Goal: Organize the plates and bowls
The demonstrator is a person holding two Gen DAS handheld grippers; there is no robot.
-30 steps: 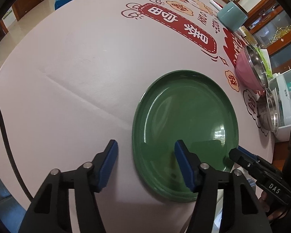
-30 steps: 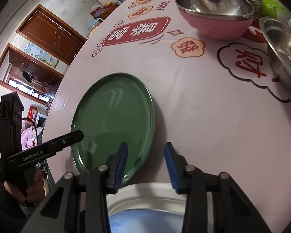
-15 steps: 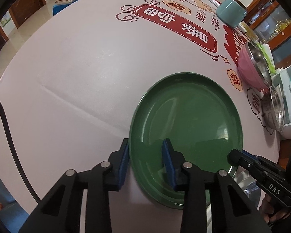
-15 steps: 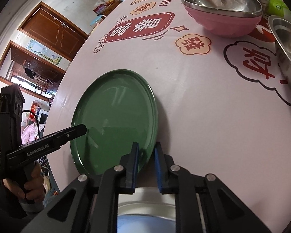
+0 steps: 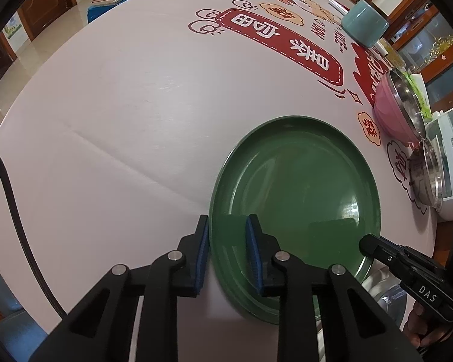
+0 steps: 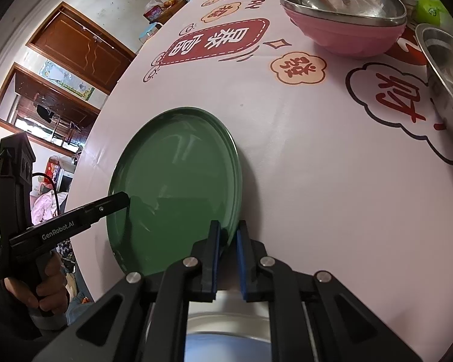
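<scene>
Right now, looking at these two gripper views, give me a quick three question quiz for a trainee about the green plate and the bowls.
1. True or false: both the left gripper and the right gripper are closed on the rim of the green plate.
2. Multiple choice: what sits nested inside the pink bowl? A) a steel bowl B) a teal cup C) a green plate
3. Fill in: in the left wrist view, the teal cup stands at the ____ side of the table, beyond the red banner print.

Key
1. True; each gripper has one finger above the rim and one below.
2. A
3. far
</scene>
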